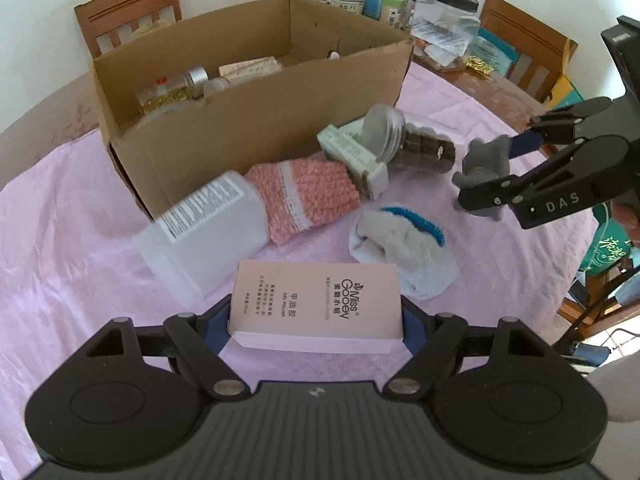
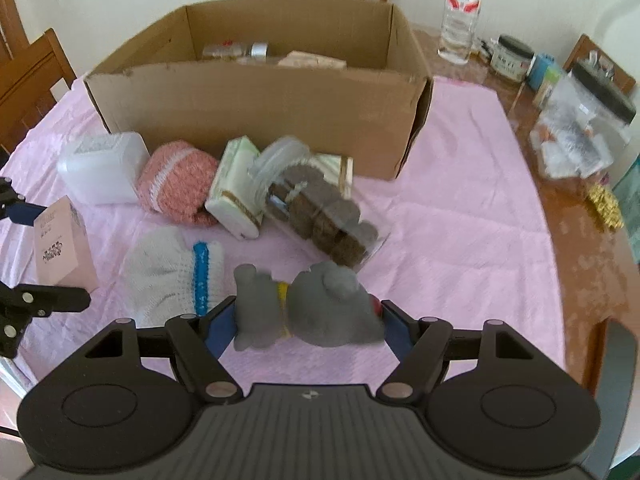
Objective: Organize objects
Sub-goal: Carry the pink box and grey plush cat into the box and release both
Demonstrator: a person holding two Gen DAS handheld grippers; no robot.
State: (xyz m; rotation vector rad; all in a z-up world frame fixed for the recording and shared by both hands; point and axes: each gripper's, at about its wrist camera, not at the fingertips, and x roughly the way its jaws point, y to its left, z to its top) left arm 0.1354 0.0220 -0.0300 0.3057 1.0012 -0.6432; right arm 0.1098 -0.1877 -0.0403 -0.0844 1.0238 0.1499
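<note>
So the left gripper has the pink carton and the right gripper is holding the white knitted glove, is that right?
Not quite. The left gripper does hold the pink cardboard carton, but the right gripper holds the grey plush toy; the right wrist view shows the white knitted glove lying on the cloth.

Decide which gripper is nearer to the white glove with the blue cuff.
Right, though only narrowly. The right gripper, shut on a grey plush toy, sits just beside the glove's cuff. The left gripper, shut on a pink box, is a little farther off.
</note>
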